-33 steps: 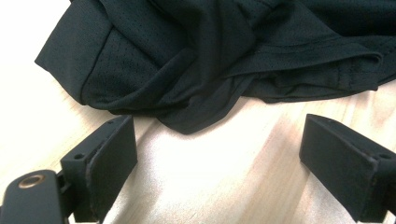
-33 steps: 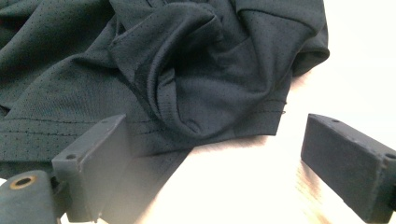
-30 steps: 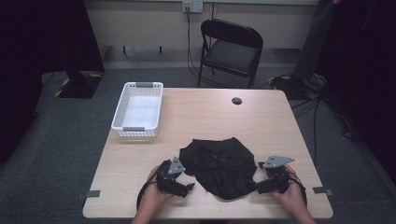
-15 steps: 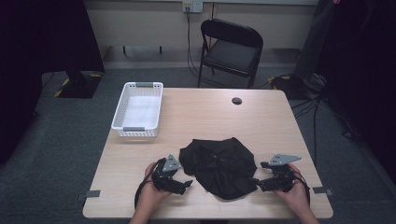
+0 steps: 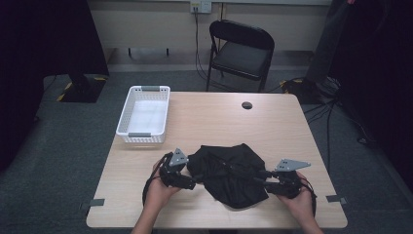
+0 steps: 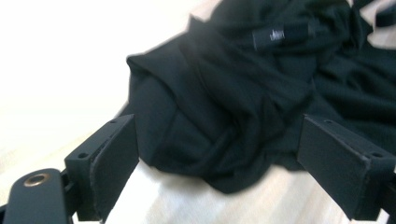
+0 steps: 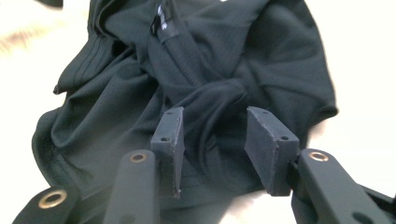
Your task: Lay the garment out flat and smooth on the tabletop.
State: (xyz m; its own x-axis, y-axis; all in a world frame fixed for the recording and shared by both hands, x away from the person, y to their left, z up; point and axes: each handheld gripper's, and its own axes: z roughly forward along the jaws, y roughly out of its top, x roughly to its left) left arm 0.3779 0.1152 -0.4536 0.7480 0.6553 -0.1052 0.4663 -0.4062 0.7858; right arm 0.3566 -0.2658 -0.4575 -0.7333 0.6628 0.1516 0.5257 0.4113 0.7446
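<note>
Left hand-held gripper gapes beside the black garment; right hand-held gripper, closing, straddles a fold; basket well apart.

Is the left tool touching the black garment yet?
Apart. In the left gripper view, the left tool stands wide open, pale table visible between each jaw and the black garment.

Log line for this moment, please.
left tongs: open at black garment edge | right tongs: just closing around a fold, not yet pinched | basket: untouched
</note>
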